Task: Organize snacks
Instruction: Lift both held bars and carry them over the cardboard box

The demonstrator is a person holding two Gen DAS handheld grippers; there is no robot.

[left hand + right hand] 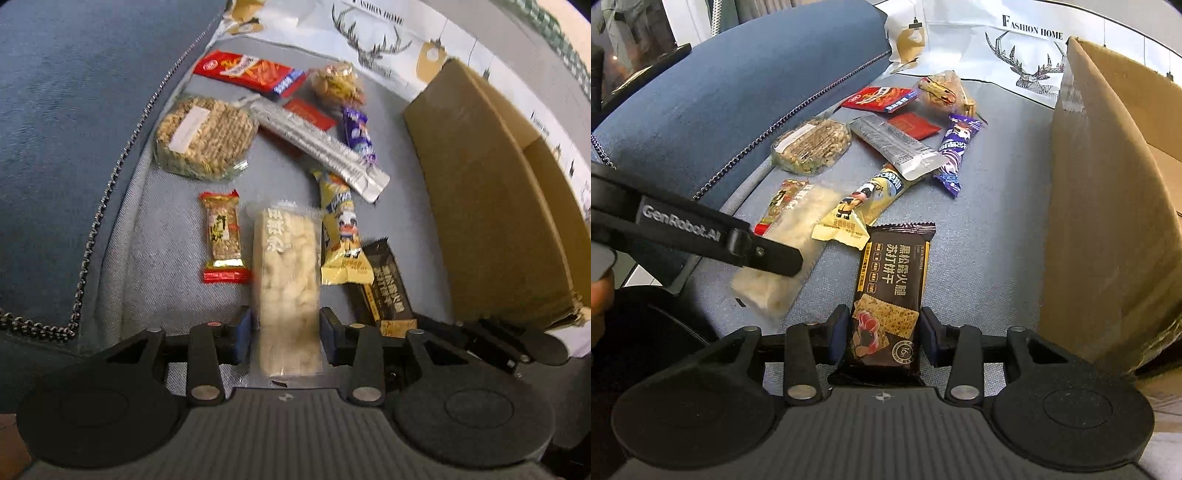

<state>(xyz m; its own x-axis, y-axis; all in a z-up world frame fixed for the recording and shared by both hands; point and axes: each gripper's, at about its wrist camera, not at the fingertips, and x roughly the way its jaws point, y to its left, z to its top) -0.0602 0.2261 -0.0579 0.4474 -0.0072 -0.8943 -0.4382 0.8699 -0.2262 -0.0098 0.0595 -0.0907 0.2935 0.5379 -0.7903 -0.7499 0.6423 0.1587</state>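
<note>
Snacks lie scattered on a light blue sofa seat [155, 258]. My left gripper [286, 332] is shut on the near end of a pale rice-crisp bar [288, 266] in a clear wrapper, a pad on each long side. From the right wrist view, one of its fingers [768, 254] crosses that bar [798, 221]. My right gripper [882, 332] is shut on a black cracker packet [890, 280] with gold edging. The packet's far end touches a yellow cartoon packet [857, 210]. In the left wrist view the black packet [384, 288] sits just right of the pale bar.
An open cardboard box [1108, 221] stands on the right. Beyond the grippers lie a red-and-gold peanut bar [221, 236], a round oat cake [205, 138], a silver packet [317, 147], a purple packet [358, 134] and a red packet [251, 70]. A dark blue cushion [74, 147] rises at left.
</note>
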